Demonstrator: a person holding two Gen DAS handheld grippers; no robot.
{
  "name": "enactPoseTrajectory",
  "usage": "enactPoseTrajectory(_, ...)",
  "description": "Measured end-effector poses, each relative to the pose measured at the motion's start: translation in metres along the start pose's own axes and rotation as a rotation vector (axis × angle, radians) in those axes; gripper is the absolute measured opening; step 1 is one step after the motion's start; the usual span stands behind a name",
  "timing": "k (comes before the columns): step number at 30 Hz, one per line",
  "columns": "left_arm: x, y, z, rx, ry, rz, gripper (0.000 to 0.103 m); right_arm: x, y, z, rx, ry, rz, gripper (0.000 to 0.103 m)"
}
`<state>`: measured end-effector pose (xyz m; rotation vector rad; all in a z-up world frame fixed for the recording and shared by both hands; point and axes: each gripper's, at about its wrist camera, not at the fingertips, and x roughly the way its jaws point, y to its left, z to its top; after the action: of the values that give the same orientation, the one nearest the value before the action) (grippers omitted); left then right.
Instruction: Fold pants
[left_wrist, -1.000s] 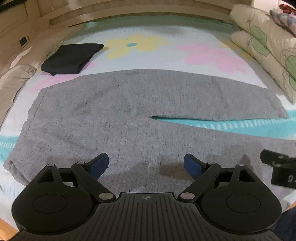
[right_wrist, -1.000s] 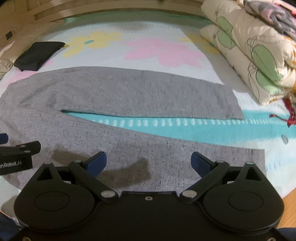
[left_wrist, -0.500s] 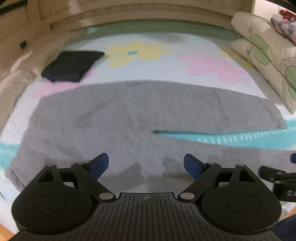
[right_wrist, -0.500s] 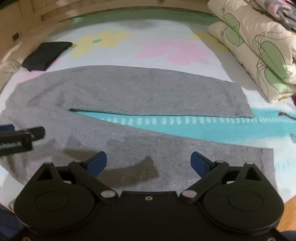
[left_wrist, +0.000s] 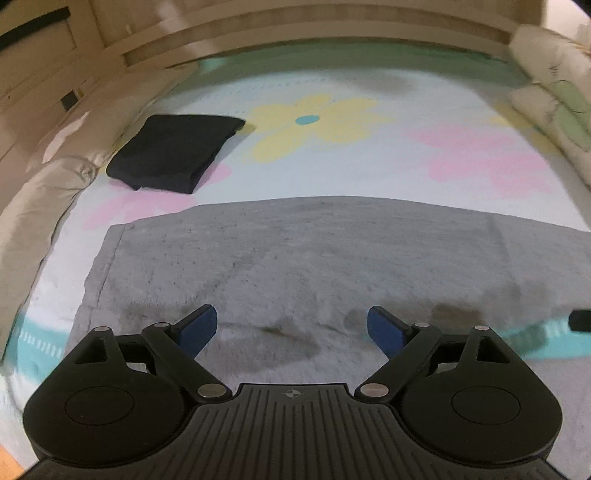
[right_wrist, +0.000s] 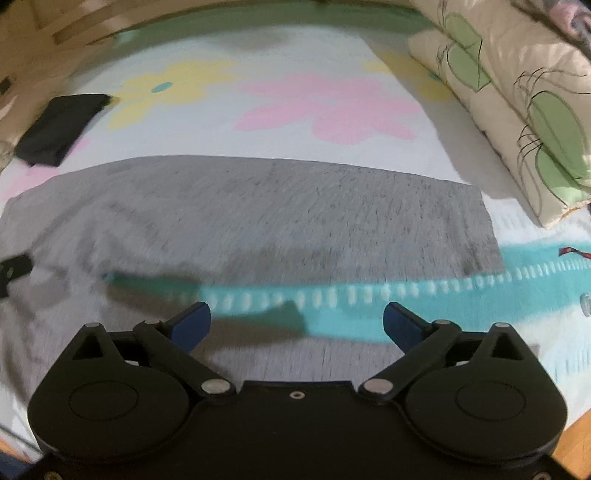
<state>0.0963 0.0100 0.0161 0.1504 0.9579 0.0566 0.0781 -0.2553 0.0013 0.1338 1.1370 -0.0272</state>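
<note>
I see the grey pants (right_wrist: 258, 221) lying flat on the bed (right_wrist: 332, 122), waistband toward the left, both legs running right with a strip of teal sheet showing between them. My left tool (left_wrist: 291, 326) hovers over the waist area, fingers spread, gripping nothing. My right tool (right_wrist: 297, 323) hovers above the near leg, likewise released. A folded black garment (left_wrist: 173, 153) sits beyond the waistband; floral pillows (right_wrist: 517, 103) lie at the far right
</note>
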Motion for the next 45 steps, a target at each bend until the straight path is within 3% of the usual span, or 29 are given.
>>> enactPoseTrajectory(6, 0.038, -0.003, 0.004, -0.014, 0.089, -0.011, 0.088, 0.062, -0.018, 0.058, 0.225, 0.117, 0.019, 0.096)
enactPoseTrajectory(10, 0.048, -0.008, 0.0, -0.008, 0.131, -0.044, 0.088, 0.101, -0.029, 0.096, 0.397, 0.142, 0.006, 0.088)
enactPoseTrajectory(15, 0.042, -0.008, 0.001, -0.035, 0.133, -0.084, 0.088, 0.135, -0.035, 0.129, 0.568, 0.141, -0.011, 0.088)
enactPoseTrajectory(22, 0.037, -0.018, 0.004, 0.016, 0.092, -0.053, 0.088, 0.18, -0.028, 0.137, 0.637, 0.253, -0.088, 0.09)
enactPoseTrajectory(24, 0.037, -0.016, 0.005, 0.005, 0.094, -0.058, 0.088, 0.181, -0.022, 0.134, 0.607, 0.268, -0.108, 0.089)
enactPoseTrajectory(27, 0.037, -0.015, 0.006, -0.008, 0.093, -0.062, 0.088, 0.171, -0.008, 0.13, 0.503, 0.262, -0.153, 0.06)
enactPoseTrajectory(28, 0.038, -0.014, 0.006, -0.011, 0.092, -0.058, 0.088, 0.166, -0.006, 0.127, 0.473, 0.255, -0.136, 0.038)
enactPoseTrajectory(29, 0.037, -0.013, 0.005, -0.016, 0.089, -0.058, 0.088, 0.16, -0.004, 0.123, 0.446, 0.254, -0.126, 0.007)
enactPoseTrajectory(31, 0.037, -0.011, 0.005, -0.023, 0.084, -0.064, 0.088, 0.15, -0.003, 0.111, 0.39, 0.266, -0.118, 0.003)
enactPoseTrajectory(35, 0.038, -0.009, 0.002, -0.038, 0.097, -0.064, 0.088, 0.13, -0.003, 0.078, 0.337, 0.288, -0.075, 0.003)
enactPoseTrajectory(37, 0.038, -0.007, 0.001, -0.058, 0.107, -0.078, 0.088, 0.116, -0.006, 0.065, 0.311, 0.231, -0.011, 0.01)
enactPoseTrajectory(39, 0.037, -0.006, 0.0, -0.067, 0.11, -0.083, 0.088, 0.102, 0.002, 0.067, 0.234, 0.164, 0.017, 0.024)
enactPoseTrajectory(41, 0.039, -0.005, -0.001, -0.063, 0.11, -0.07, 0.088, 0.1, 0.001, 0.073, 0.127, 0.124, 0.011, 0.079)
enactPoseTrajectory(42, 0.04, -0.005, -0.002, -0.061, 0.113, -0.065, 0.088, 0.099, 0.006, 0.076, 0.067, 0.104, 0.012, 0.091)
enactPoseTrajectory(43, 0.042, -0.003, -0.001, -0.064, 0.118, -0.063, 0.088, 0.098, 0.012, 0.077, 0.012, 0.071, 0.012, 0.096)
enactPoseTrajectory(45, 0.047, 0.0, -0.001, -0.077, 0.131, -0.066, 0.088, 0.105, 0.016, 0.081, -0.094, 0.024, 0.013, 0.095)
